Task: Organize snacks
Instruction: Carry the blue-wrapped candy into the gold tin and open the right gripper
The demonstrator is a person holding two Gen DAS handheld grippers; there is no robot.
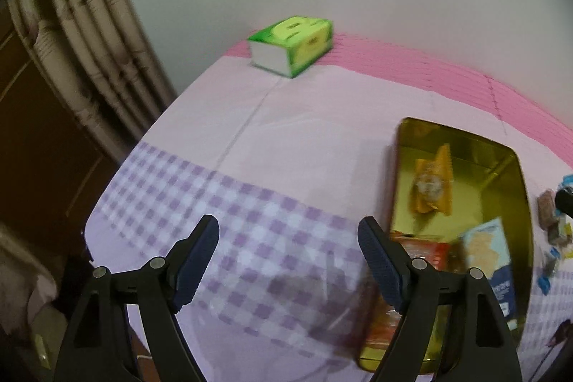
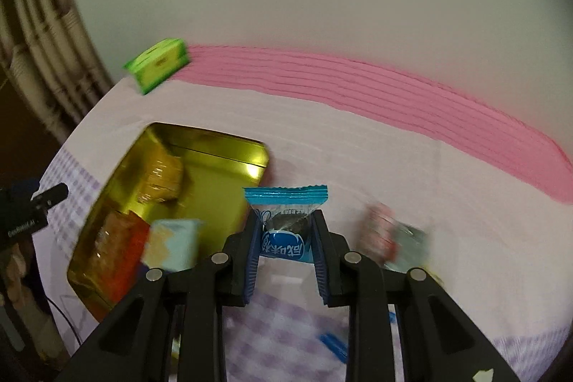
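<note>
Your right claw [image 2: 284, 235] is clamped on a blue candy [image 2: 284, 224], the wrapper's crimped top sticking up past the fingertips, with the gold tin [image 2: 222, 145] just to its left and a blurred heap of sweets [image 2: 394, 238] to its right. Your left claw [image 1: 288, 253] stands wide with nothing between its fingers, over the checked cloth [image 1: 250, 221]. The tin [image 1: 515, 167] lies just beside its right finger, snacks inside.

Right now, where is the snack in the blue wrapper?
In the right wrist view, the blue-wrapped snack is clamped in the right gripper, held above the tablecloth, just right of the gold tin.
</note>
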